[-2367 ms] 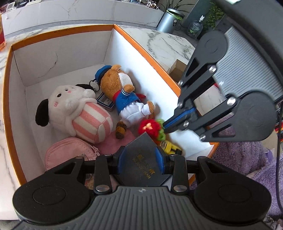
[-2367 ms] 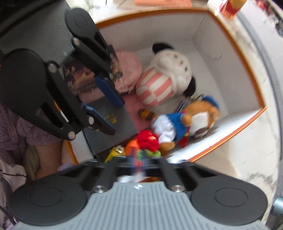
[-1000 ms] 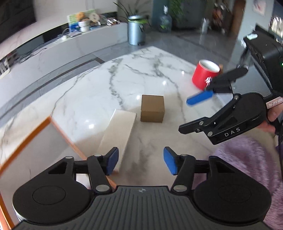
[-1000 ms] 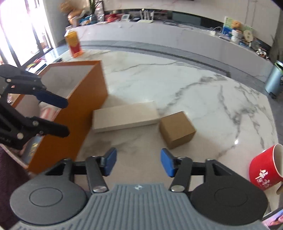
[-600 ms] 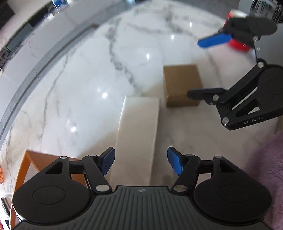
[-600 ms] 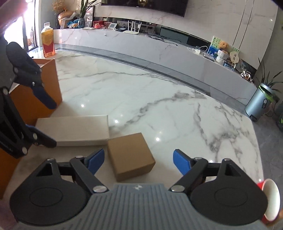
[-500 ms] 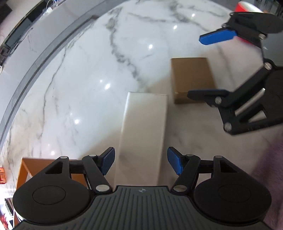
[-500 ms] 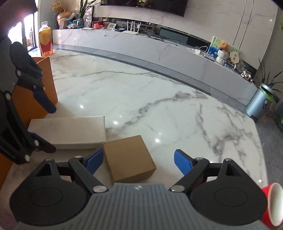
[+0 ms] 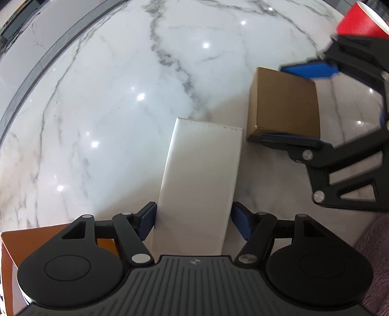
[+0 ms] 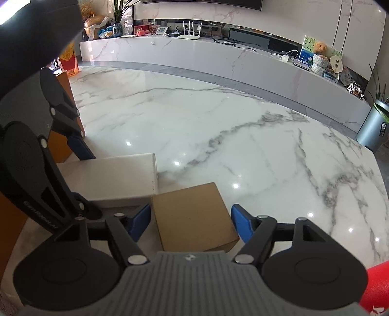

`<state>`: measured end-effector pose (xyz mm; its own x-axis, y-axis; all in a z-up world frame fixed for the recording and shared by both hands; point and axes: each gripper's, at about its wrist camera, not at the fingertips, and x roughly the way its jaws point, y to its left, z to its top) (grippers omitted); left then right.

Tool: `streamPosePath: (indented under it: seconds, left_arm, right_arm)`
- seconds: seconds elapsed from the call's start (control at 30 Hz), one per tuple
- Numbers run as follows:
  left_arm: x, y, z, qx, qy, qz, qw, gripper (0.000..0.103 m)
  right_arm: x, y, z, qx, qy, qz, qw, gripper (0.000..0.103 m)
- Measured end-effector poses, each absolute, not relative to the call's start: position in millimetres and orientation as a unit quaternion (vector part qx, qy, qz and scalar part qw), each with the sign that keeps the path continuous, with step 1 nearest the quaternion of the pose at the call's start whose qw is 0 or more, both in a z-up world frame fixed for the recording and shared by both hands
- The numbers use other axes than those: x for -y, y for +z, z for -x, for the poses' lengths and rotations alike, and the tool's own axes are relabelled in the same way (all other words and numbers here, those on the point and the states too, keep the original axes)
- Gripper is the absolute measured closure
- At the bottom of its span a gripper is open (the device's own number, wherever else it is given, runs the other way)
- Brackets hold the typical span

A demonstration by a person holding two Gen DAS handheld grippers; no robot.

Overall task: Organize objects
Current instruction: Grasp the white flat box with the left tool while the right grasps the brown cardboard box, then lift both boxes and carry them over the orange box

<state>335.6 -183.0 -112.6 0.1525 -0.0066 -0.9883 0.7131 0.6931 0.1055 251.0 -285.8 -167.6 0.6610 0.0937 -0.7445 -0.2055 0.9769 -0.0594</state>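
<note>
A long white box (image 9: 201, 170) lies on the marble table (image 9: 109, 97), and a small brown cardboard box (image 9: 284, 104) sits at its far right corner. My left gripper (image 9: 193, 221) points straight down over the near end of the white box. Its jaws are opening, with a blue pad on each side and a thin gap at both. My right gripper (image 10: 190, 222) straddles the brown box (image 10: 192, 216). Its jaws are closing, the pads close to the box's sides but not visibly pressing. The white box (image 10: 107, 177) lies to its left.
An orange storage box (image 9: 36, 240) stands just left of the white box's near end. A red cup (image 9: 357, 21) stands beyond the brown box, at the right. Purple fabric (image 9: 374, 267) lies at the table's near right. A grey bin (image 10: 372, 126) stands past the table.
Both grippers came down from above the table. The left now straddles the white box's near end, and the right jaws have narrowed around the brown box.
</note>
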Motion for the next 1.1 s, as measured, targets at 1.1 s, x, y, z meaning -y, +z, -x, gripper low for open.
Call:
streamPosePath:
  seconds: [1.1]
  left_arm:
    - [162.2,21.9,-239.0,-0.453,-0.309,-0.200,0.812,0.029]
  right_arm:
    - [270.2,-54.0,-152.6,-0.360,0.034,0.069,0.930,0.039]
